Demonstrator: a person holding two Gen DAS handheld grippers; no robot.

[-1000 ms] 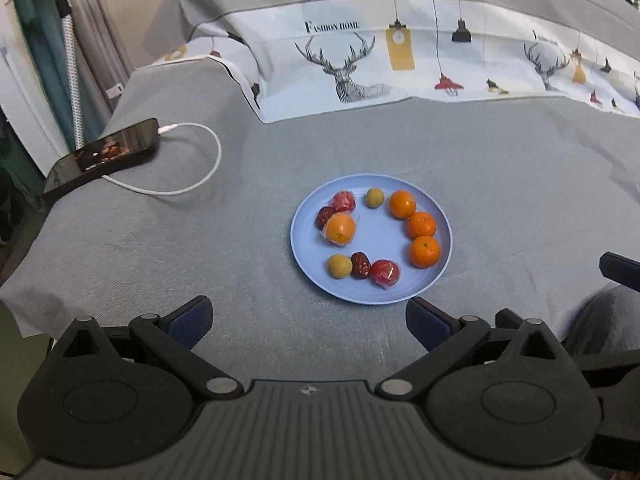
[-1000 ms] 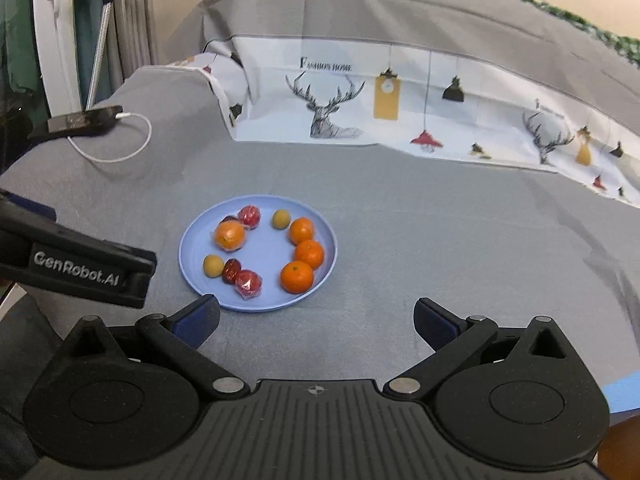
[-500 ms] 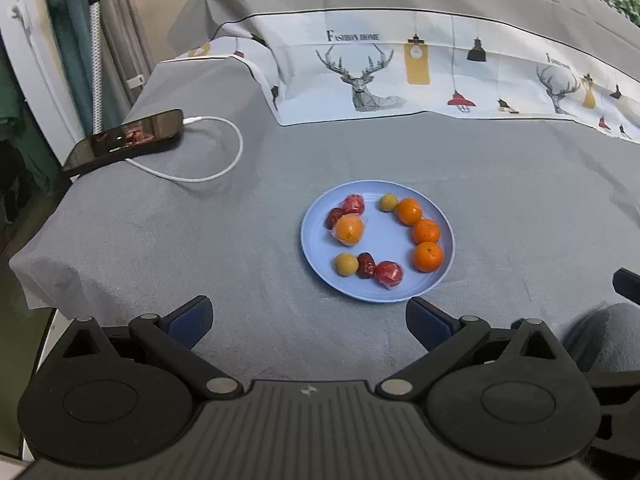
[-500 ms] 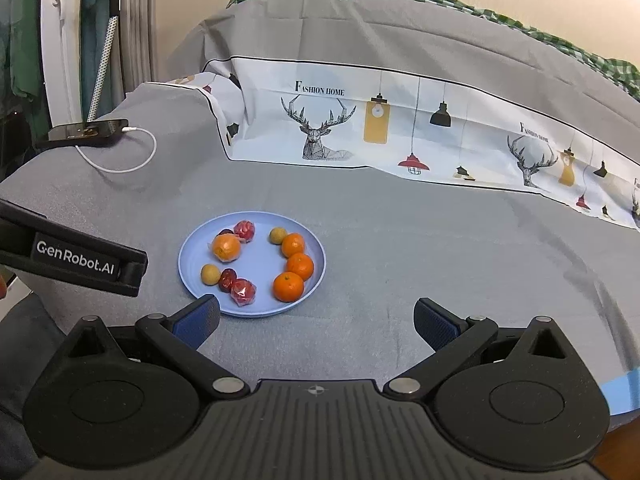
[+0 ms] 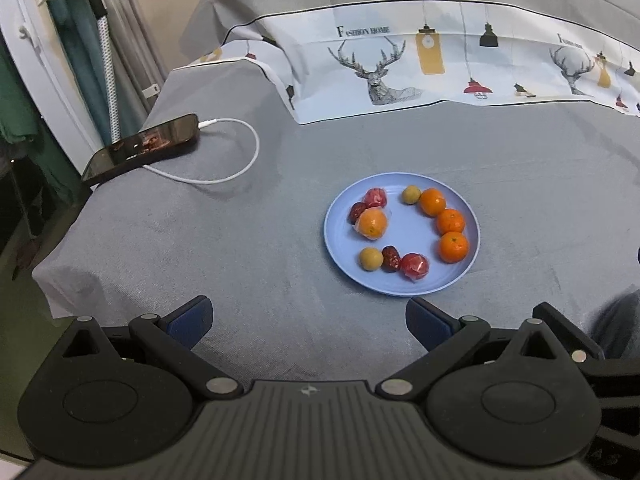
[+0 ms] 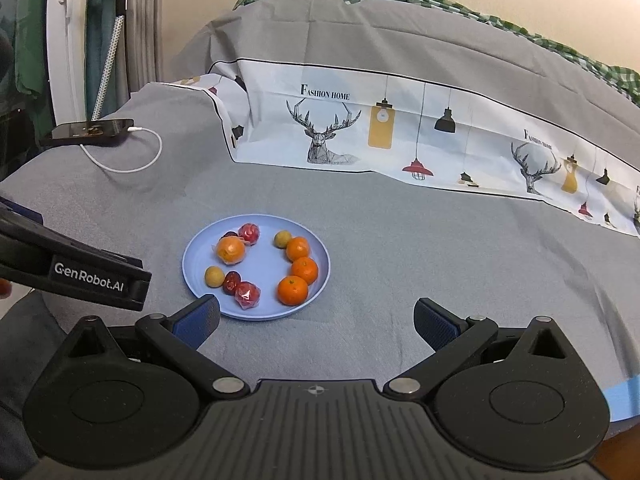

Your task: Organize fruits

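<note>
Both sets of tongs hang back from the plate (image 5: 472, 224), jaws spread wide and gripping nothing: left tongs (image 5: 307, 322), right tongs (image 6: 317, 320). All the fruit sits on that blue plate on the grey bed cover (image 5: 200, 248), likely kept together for easy reach. Count: four oranges, three (image 5: 450, 222) curving down the right side, one (image 5: 372, 223) alone left; two red wrapped ones (image 5: 415, 265); two dark dates (image 5: 391, 258); two small yellow-green ones (image 5: 369, 258).
</note>
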